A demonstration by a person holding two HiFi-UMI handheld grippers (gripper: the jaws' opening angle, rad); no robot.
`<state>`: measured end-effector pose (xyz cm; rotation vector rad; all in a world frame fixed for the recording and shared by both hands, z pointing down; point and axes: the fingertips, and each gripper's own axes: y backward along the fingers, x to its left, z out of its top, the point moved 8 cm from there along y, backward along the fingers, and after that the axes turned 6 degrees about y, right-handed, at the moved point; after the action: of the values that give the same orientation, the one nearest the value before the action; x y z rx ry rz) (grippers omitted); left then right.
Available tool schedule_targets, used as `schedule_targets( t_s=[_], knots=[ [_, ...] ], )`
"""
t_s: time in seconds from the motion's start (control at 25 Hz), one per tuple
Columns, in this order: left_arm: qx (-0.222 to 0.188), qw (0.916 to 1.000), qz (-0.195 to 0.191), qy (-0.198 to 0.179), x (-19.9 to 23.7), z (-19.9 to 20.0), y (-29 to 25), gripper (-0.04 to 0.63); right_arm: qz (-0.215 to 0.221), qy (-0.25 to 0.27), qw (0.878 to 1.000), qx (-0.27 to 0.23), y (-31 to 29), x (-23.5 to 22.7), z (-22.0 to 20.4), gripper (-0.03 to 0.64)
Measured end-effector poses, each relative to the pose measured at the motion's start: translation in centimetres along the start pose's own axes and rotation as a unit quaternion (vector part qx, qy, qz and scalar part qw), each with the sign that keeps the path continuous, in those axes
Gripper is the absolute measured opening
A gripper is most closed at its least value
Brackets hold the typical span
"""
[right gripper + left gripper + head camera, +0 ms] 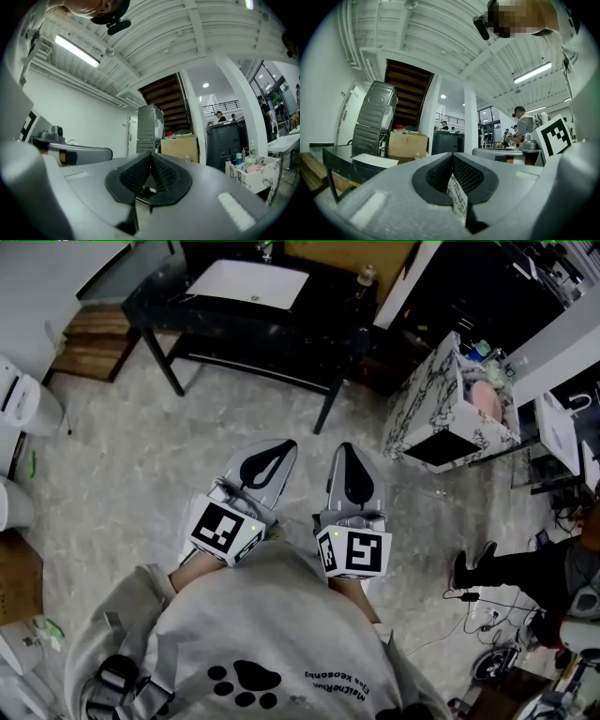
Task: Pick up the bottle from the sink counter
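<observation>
So, a black sink counter (pixel 328 307) is propped on slim dark legs over a pale marbled floor (pixel 169 446). A white rectangular basin (pixel 248 284) is set into its top, and a small bottle (pixel 367 276) is parked at the right-hand corner, apart from the basin. Down on the floor, a marble-patterned box (pixel 433 399) is stood just right of the counter, a wooden platform (pixel 94 338) is tucked by its left end, and cables (pixel 483 610) are strewn further right.

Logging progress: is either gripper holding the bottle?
No: the bottle stands on the sink counter, away from the left gripper and right gripper, both shut.
</observation>
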<state>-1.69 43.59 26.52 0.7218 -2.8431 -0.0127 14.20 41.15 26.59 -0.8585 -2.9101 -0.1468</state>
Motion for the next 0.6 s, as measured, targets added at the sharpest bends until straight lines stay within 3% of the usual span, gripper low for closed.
schedule_targets(
  t_s=[0.6],
  knots=[
    [0.001,0.9998,-0.011,0.015,3.5,-1.0,-4.3,0.002,0.0,0.016,1.0,0.006,-4.4,-1.9,-0.8,0.0]
  ],
)
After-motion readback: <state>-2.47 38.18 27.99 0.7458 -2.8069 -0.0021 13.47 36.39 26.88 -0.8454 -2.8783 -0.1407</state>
